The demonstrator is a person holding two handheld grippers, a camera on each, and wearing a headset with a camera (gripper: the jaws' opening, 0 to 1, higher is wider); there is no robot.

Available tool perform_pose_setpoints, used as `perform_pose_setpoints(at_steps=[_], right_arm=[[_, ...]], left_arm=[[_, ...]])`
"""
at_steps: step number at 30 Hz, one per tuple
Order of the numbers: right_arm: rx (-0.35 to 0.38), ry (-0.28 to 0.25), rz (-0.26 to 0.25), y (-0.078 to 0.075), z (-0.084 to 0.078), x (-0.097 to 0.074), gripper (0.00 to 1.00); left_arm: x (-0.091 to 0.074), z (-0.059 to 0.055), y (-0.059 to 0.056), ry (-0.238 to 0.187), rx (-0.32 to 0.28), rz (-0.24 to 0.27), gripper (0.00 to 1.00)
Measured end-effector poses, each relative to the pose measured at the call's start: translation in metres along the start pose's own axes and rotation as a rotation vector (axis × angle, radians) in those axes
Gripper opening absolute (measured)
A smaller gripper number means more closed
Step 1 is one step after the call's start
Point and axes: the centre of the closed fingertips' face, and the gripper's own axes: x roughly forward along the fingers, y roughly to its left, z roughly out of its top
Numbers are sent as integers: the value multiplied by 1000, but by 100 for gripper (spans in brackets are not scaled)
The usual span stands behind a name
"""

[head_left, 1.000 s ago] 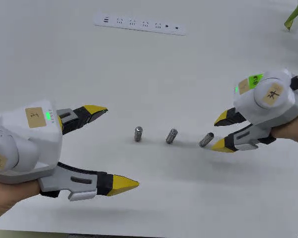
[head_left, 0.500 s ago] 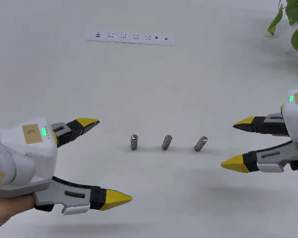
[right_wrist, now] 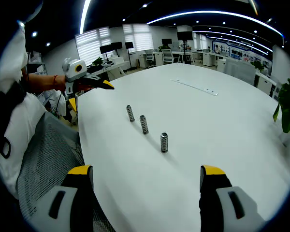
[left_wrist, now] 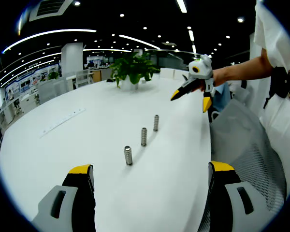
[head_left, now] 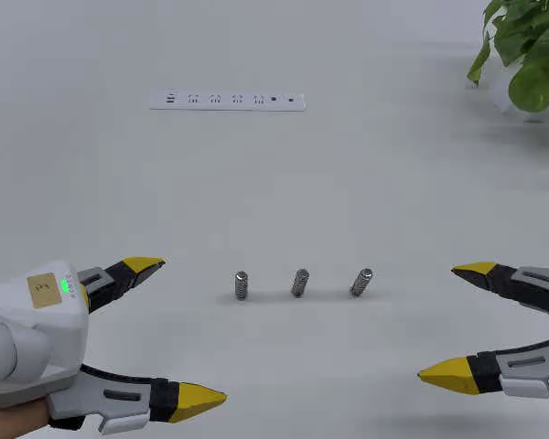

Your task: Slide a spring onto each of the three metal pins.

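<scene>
The tan sticker (head_left: 44, 288) on my left gripper (head_left: 188, 331) carries a handwritten mark too small for me to read, and a green light (head_left: 65, 286) glows beside it. I find no readable writing on the white strip (head_left: 227, 100).

Three pins stand in a row on the white table (head_left: 284, 192): the left pin (head_left: 242, 284), the middle pin (head_left: 299, 282) and the right pin (head_left: 361, 281). Each stands upright on the table, long axis vertical and smooth head up, with spring coils wrapped down its shaft. The row runs left to right across my front, roughly parallel to the strip, which lies well beyond the middle pin. A plant (head_left: 522, 55) sits far beyond the middle pin and to its right.

My left gripper hangs left of the middle pin and nearer to me, jaws spread wide and holding nothing, with its yellow tips aimed toward the row. My right gripper (head_left: 441, 321) hangs right of the middle pin and also nearer to me, jaws spread and empty. Both are well apart from the pins.

In the left gripper view the row recedes from between my jaws toward the right gripper (left_wrist: 190, 102); in the right gripper view it recedes toward the left gripper (right_wrist: 92, 95).
</scene>
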Motion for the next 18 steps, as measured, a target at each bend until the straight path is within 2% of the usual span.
perform_pose_setpoints(at_steps=[8, 11, 18], right_arm=[[27, -37, -13, 7, 1, -1, 93], [34, -38, -12, 2, -4, -2, 93], [35, -47, -5, 1, -3, -1, 93]], left_arm=[[0, -9, -1, 14, -15, 0, 100], [-1, -10, -2, 18, -14, 0, 100], [-3, -9, -1, 18, -17, 4, 100]])
